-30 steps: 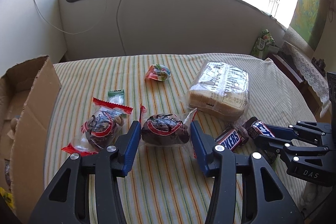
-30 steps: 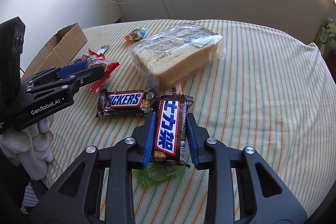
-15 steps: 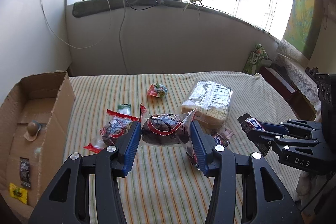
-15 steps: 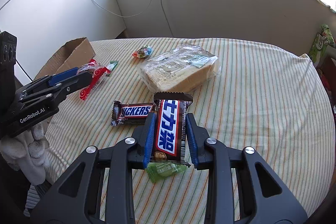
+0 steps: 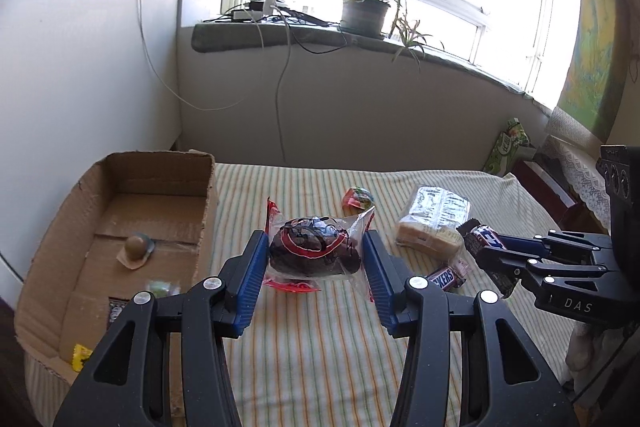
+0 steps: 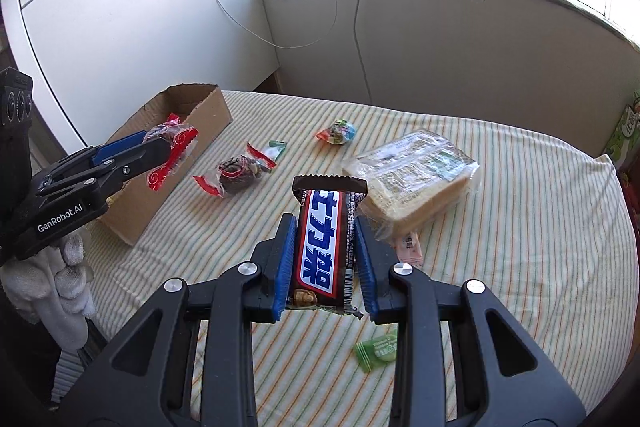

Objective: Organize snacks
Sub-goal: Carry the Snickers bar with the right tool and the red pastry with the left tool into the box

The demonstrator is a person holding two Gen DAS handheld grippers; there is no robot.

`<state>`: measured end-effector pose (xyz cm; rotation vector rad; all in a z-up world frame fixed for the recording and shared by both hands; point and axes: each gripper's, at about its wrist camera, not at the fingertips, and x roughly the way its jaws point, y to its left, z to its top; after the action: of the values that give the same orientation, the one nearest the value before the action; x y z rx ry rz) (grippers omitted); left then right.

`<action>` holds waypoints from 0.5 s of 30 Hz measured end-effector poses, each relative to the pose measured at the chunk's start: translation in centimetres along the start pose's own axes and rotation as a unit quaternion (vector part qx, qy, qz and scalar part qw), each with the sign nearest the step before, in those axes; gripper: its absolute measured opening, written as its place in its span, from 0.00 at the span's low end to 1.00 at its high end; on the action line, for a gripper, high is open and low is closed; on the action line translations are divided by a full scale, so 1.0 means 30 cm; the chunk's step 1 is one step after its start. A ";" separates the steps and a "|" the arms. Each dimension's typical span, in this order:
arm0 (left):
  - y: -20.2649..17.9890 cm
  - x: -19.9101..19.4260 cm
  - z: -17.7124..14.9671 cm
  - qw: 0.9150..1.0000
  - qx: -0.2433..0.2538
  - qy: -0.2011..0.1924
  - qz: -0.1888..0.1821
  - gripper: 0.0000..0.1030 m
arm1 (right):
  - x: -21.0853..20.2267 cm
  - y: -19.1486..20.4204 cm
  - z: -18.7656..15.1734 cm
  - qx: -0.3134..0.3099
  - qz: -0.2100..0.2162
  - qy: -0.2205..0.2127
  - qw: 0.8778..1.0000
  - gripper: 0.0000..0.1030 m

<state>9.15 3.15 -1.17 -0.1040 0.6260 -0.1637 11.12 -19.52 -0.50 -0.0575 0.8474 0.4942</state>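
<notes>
both jaws loaded, above a striped bed by the window

i see a striped bed cover (image 5: 320, 343), a sill with a potted plant (image 5: 366, 11) behind it, and a cardboard box (image 5: 120, 247) at the left edge. my left gripper (image 5: 314, 269) jaws are clamped on a clear-wrapped dark pastry (image 5: 310, 251), held beside the box. my right gripper (image 6: 325, 261) jaws are clamped on a snickers bar (image 6: 325, 247), off the cover. bread bag (image 6: 416, 173), a second pastry (image 6: 236, 171) and small candies lie below.
</notes>
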 end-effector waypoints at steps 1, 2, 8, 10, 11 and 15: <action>0.017 -0.009 0.001 1.000 -0.003 -0.003 0.005 0.46 | 0.005 0.018 0.008 -0.004 0.002 -0.001 1.000 0.29; 0.033 -0.018 0.002 1.000 -0.006 -0.005 0.009 0.46 | 0.011 0.033 0.017 -0.008 0.005 -0.001 1.000 0.29; 0.131 -0.055 0.005 0.999 -0.022 -0.015 0.036 0.46 | 0.049 0.121 0.064 -0.028 0.022 -0.004 0.999 0.29; 0.165 -0.068 0.005 0.998 -0.027 -0.018 0.045 0.46 | 0.060 0.150 0.079 -0.034 0.029 -0.004 0.999 0.29; 0.183 -0.074 0.006 0.998 -0.030 -0.019 0.050 0.46 | 0.065 0.166 0.088 -0.038 0.033 -0.005 0.999 0.29; 0.252 -0.088 0.014 0.997 -0.042 -0.024 0.066 0.46 | 0.085 0.235 0.122 -0.053 0.045 -0.007 0.998 0.29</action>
<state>8.19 11.09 -0.42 -0.1459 0.5902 -0.0075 12.02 -11.40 1.10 -0.1141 0.8122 0.6226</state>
